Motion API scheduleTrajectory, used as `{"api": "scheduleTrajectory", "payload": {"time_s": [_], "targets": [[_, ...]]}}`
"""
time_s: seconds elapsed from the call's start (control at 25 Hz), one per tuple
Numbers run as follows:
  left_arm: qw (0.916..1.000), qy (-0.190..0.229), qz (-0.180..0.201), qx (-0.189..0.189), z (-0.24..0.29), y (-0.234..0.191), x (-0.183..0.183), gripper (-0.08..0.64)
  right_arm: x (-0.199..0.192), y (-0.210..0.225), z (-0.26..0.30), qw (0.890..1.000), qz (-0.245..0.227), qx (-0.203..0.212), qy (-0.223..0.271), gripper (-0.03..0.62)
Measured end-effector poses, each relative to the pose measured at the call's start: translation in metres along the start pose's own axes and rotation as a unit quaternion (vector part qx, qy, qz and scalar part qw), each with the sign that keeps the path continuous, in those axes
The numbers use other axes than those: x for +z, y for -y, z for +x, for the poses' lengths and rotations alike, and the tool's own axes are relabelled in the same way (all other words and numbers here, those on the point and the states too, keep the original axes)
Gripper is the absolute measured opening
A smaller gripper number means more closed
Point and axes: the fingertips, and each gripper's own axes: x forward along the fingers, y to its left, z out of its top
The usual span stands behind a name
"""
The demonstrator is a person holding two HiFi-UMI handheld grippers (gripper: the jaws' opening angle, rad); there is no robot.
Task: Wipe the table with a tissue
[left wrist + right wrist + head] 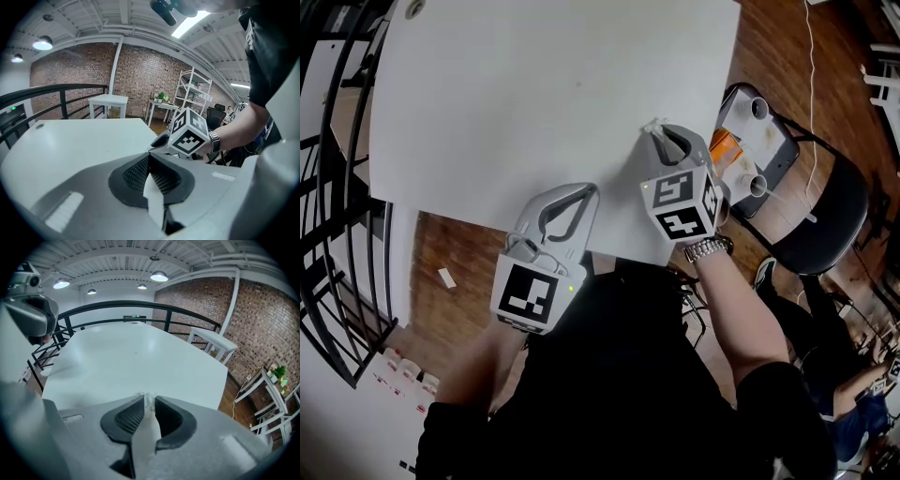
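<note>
Right gripper (657, 130) clamps tissue (652, 122) at white table (534, 84) edge, chair (827, 223) near.

Counter (534, 84) surface lies open across the upper centre of the frame. Black railing (328, 187) runs along its left side. A chair (825, 216) stands close at right.

Around the edges: a loft room of brick, wood and black rail.
A black chair (830, 220) stands on the wooden floor (450, 253) and carries a dark tray (778, 150) with two white cups (758, 107) and something orange (724, 143) on it; a white cable (813, 56) trails down past it. A black railing (328, 187) curves along the opposite side. Further off stand a brick wall (140, 70), a small white table (108, 100), potted plants (161, 97) and a white shelf rack (192, 91), under round ceiling lamps (159, 276).
</note>
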Motion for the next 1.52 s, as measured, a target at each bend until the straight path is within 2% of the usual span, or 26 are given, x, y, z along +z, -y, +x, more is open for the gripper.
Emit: {"api": "scheduleTrajectory", "payload": {"time_s": [0.44,0.76,1.52], "targets": [[0.9994,0.0,-0.014,0.031,0.012,0.005,0.008,0.012,-0.001,0.011,0.006,0.999,-0.023,0.025,0.001,0.063],[0.9992,0.003,-0.015,0.038,0.017,0.014,0.017,0.012,-0.003,0.022,0.004,0.999,-0.027,0.026,0.004,0.062],[0.9956,0.015,-0.022,0.09,0.015,0.024,0.029,0.012,0.001,0.032,0.003,0.997,-0.055,0.041,0.027,0.061]]}}
